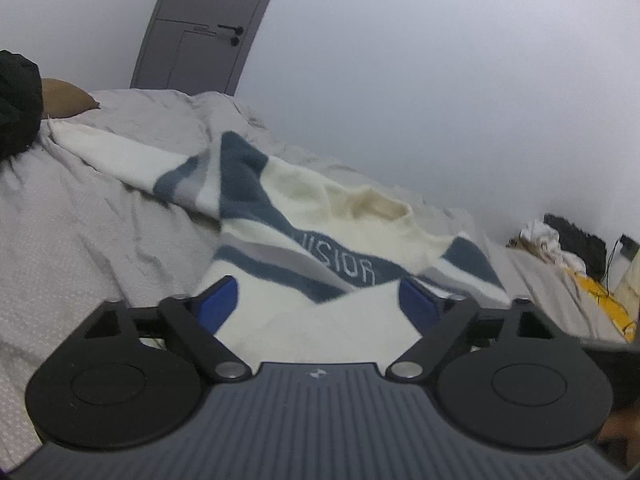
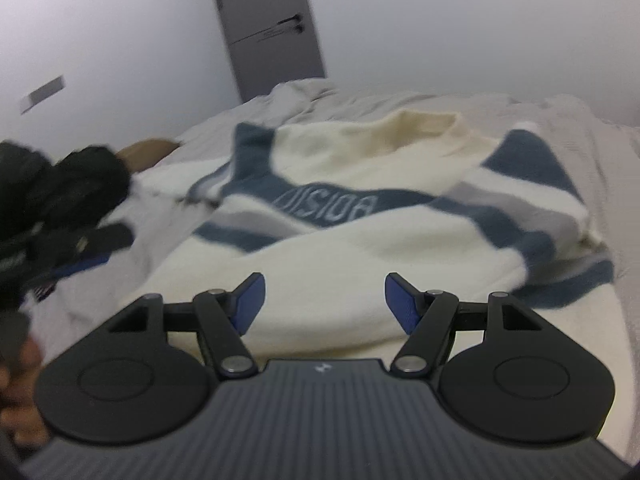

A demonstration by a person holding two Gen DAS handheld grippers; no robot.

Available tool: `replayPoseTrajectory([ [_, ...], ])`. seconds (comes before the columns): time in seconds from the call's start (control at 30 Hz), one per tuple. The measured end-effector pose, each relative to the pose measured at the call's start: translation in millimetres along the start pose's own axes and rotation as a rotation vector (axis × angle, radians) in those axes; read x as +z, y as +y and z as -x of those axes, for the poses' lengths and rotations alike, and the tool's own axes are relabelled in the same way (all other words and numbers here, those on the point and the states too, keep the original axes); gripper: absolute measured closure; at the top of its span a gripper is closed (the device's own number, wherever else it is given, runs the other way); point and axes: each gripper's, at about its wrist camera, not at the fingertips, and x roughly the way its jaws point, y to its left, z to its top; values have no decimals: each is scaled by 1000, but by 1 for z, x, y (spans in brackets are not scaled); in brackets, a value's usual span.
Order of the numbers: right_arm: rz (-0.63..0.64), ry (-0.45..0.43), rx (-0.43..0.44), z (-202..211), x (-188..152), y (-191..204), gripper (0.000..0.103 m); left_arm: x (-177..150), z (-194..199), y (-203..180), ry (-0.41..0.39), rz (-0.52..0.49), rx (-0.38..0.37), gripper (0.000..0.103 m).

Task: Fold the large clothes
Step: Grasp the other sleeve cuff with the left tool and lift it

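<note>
1. Across the chest of the sweater [image 2: 360, 240], pale letters are running along a dark blue band [image 2: 332, 204]; they are reading roughly as "VISION", though blur is making the first and last letters uncertain in both views.
2. The sweater, cream with blue and grey stripes, is lying spread on the grey bed cover [image 1: 92, 232], its collar [image 2: 424, 128] pointing toward the grey door [image 2: 268, 28] beyond it.
3. The left gripper [image 1: 316, 300] is standing wide open just over the sweater's near cream edge, its blue pads [image 1: 218, 304] gripping nothing; a raised cream fold is hiding part of the right pad.
4. The right gripper [image 2: 324, 304] is likewise gaping wide above the sweater's lower cream panel, holding nothing.
5. Left of the sweater, a black bundle [image 2: 68, 196] is blurring heavily and being cut off by the frame; what it is cannot be told.
6. Beyond the sweater's left sleeve [image 1: 120, 156], a brown pillow [image 1: 64, 98] is showing only partly behind the black bundle.
7. Right of the sweater, a cluttered heap of white and yellow things [image 1: 560, 256] is too small to make out.
</note>
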Motion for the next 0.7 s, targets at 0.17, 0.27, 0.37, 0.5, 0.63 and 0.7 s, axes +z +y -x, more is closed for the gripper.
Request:
replayPoseTrajectory([
  [0.17,-9,1,-48,-18,2,-15,39,-13,-14,-14,84,-83,40,43],
  [0.27,-47,18,-47,-25,-2,-23,43,-23,-27,-16,159,-111,97,52],
  [0.37,-41,42,-58,-35,-8,-28,43,-29,-35,-15,203,-130,145,53],
  [0.5,-32,94,-56,-50,-20,-32,44,-33,-42,-12,243,-137,186,53],
  [0.63,-32,98,-48,-56,-28,-35,44,-33,-40,-12,236,-127,188,53],
  [0.7,-47,96,-45,-55,-28,-37,44,-31,-37,-11,217,-112,177,53],
])
